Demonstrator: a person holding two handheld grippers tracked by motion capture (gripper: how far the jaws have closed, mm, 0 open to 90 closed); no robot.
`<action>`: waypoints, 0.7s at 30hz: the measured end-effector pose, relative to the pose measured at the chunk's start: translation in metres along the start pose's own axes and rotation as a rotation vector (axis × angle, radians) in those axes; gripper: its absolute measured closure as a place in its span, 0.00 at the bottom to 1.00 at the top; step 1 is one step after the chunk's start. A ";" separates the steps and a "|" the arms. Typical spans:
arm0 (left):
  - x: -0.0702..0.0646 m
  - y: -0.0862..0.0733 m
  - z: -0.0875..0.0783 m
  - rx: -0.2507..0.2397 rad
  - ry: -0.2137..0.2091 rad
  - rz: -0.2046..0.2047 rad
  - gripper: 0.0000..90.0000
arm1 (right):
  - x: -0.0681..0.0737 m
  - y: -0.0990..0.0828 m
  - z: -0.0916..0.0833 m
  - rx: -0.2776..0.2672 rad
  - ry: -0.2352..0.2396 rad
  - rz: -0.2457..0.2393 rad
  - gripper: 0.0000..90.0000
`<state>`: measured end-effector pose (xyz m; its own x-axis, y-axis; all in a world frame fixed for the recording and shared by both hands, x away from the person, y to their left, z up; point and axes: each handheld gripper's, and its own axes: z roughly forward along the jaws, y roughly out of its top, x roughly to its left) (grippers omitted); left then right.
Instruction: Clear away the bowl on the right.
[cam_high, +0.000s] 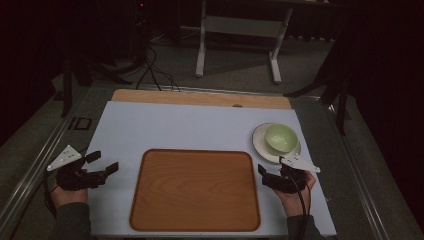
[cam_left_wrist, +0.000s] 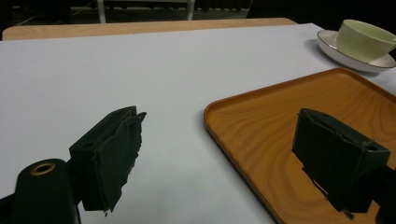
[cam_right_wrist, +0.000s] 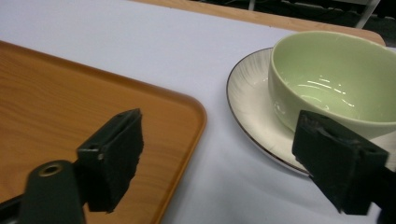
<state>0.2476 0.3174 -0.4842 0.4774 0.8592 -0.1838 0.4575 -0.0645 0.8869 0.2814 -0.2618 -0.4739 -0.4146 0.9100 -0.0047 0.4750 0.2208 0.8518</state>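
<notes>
An empty wooden tray (cam_high: 195, 190) lies on the white sheet (cam_high: 190, 125) at the front middle of the table. At its right, a pale green bowl (cam_high: 280, 136) sits in a white plate (cam_high: 260, 143). My left gripper (cam_high: 104, 162) hovers open just left of the tray, one jaw over the tray's edge (cam_left_wrist: 243, 126) in the left gripper view. My right gripper (cam_high: 272, 171) is open just in front of the plate, between the tray's corner (cam_right_wrist: 182, 107) and the bowl (cam_right_wrist: 327, 79). Its right jaw stands close before the bowl and the plate (cam_right_wrist: 252, 102). Both grippers hold nothing.
A strip of the wooden tabletop (cam_high: 200, 98) shows beyond the sheet. Past the table, a white desk frame (cam_high: 240, 30) stands on the dark floor with black cables (cam_high: 155, 70) at its left. Metal rails (cam_high: 40, 165) run along both table sides.
</notes>
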 end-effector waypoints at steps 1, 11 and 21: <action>0.000 0.000 0.000 0.001 0.001 0.001 0.17 | -0.001 0.000 0.000 -0.004 -0.005 0.004 0.19; -0.001 -0.001 0.002 0.011 0.000 0.004 0.17 | -0.010 0.005 -0.001 -0.020 -0.017 0.018 0.24; -0.001 -0.002 0.001 0.014 0.001 0.002 0.17 | -0.029 0.013 -0.003 -0.046 -0.059 0.049 0.25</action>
<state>0.2473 0.3161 -0.4862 0.4775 0.8597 -0.1813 0.4670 -0.0735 0.8812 0.2968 -0.2862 -0.4611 -0.3447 0.9387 0.0078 0.4565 0.1603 0.8752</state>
